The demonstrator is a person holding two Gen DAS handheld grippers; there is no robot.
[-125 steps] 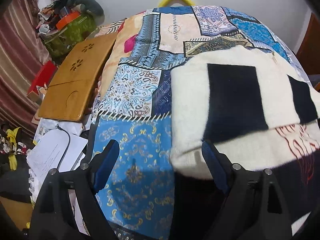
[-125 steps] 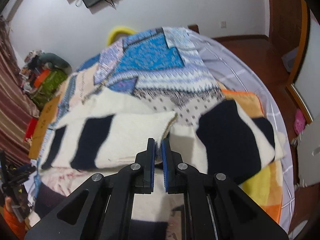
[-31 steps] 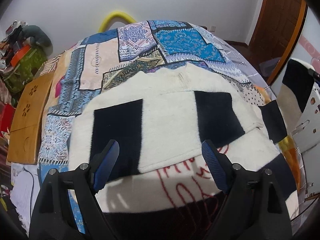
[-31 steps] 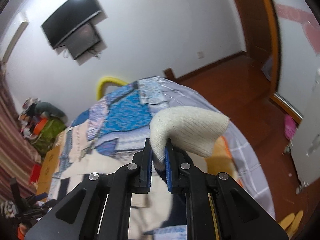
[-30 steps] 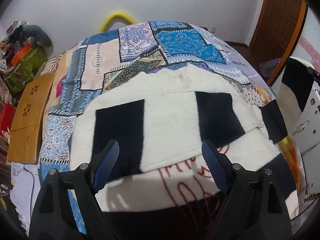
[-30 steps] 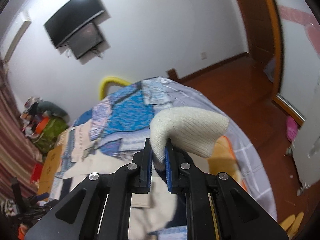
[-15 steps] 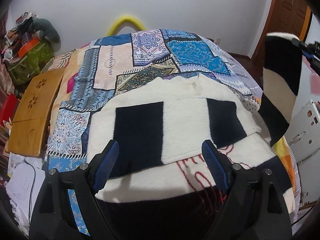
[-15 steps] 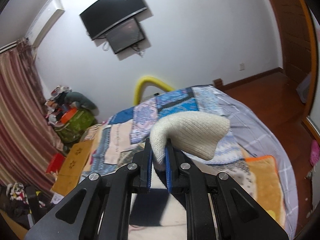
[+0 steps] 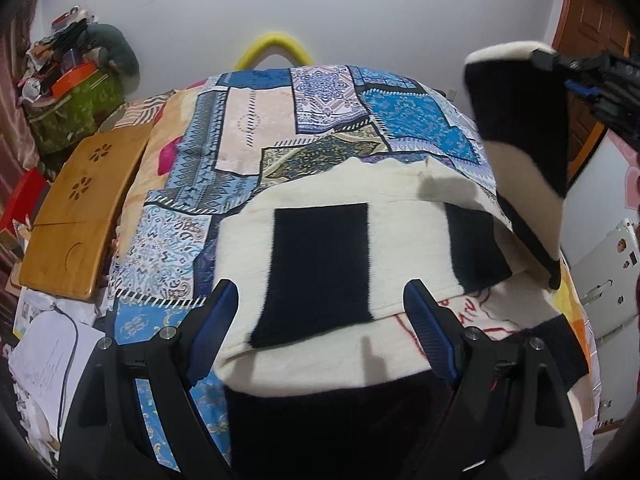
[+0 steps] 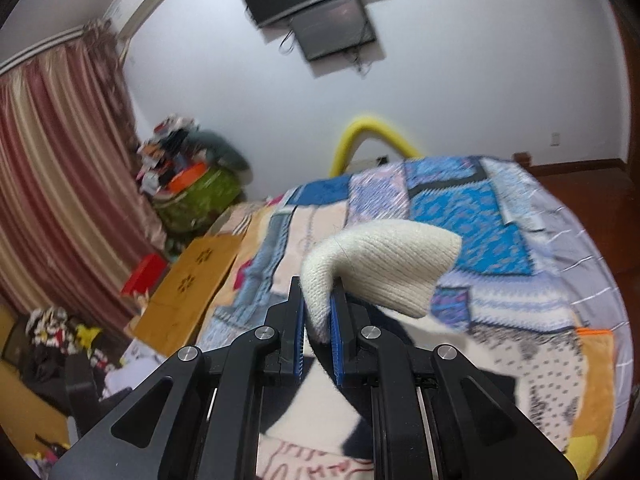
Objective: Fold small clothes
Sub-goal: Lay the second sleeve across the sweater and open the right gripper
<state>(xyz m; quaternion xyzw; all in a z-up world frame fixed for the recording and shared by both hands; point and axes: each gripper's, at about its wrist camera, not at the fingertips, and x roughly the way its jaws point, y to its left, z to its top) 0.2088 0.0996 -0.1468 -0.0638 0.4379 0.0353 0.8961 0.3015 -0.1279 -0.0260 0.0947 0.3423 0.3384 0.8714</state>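
Two blue-padded fingers of the left gripper are spread wide, with nothing held between them, and are poised over the near part of one cream and black sweater that is laid flat on the patchwork bedspread. Two black blocks are counted on the folded upper layer, and red stitching is seen on the cream layer beneath. To the left of the bed, one wooden lap tray is seen beside papers. At the right, one sleeve of the sweater is raised clear of the bed, its cream cuff clamped between the two fingers of the right gripper, which are drawn narrow on it. One yellow hoop is seen behind the bed.
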